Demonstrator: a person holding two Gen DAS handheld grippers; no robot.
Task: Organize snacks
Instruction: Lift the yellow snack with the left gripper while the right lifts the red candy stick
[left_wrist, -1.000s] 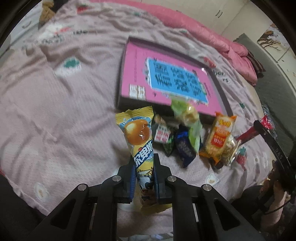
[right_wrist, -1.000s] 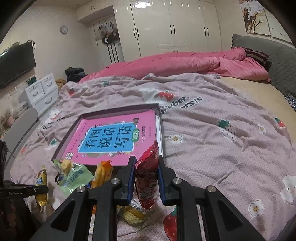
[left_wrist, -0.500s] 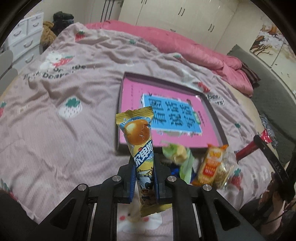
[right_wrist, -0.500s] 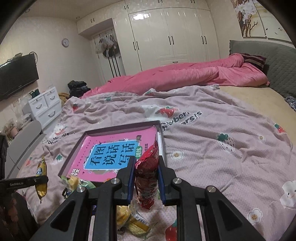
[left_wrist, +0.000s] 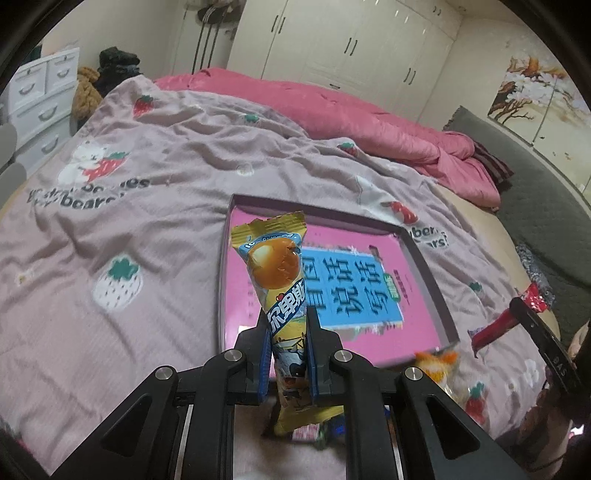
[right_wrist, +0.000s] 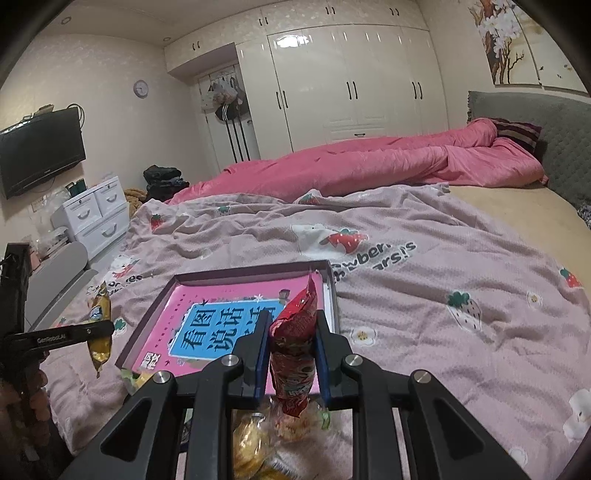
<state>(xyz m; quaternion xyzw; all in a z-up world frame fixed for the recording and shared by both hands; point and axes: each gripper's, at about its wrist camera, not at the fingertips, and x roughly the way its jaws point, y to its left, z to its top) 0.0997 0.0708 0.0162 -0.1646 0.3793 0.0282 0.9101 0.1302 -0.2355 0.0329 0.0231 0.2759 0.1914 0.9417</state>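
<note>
My left gripper (left_wrist: 287, 325) is shut on a long yellow snack packet (left_wrist: 277, 280) that stands upright, lifted above the bed. My right gripper (right_wrist: 291, 328) is shut on a red snack packet (right_wrist: 295, 347), also held up off the bed. Ahead of both lies a shallow dark box (left_wrist: 424, 258) with a pink and blue printed sheet inside (right_wrist: 221, 325). Loose snacks stay on the bedspread below the grippers: an orange packet (left_wrist: 436, 363) and yellow packets (right_wrist: 251, 443). The left gripper with its yellow packet (right_wrist: 99, 325) shows at the left of the right wrist view.
The bed wears a pale purple strawberry-print spread (left_wrist: 110, 221), with a pink duvet (right_wrist: 369, 166) bunched along the far side. White drawers (right_wrist: 96, 214) stand left of the bed, wardrobes (right_wrist: 351, 74) behind, a grey headboard (right_wrist: 535, 125) at right.
Both grippers have risen with their packets and tilted upward. The snack pile has slid down toward the bottom of both views, and more of the room shows.
</note>
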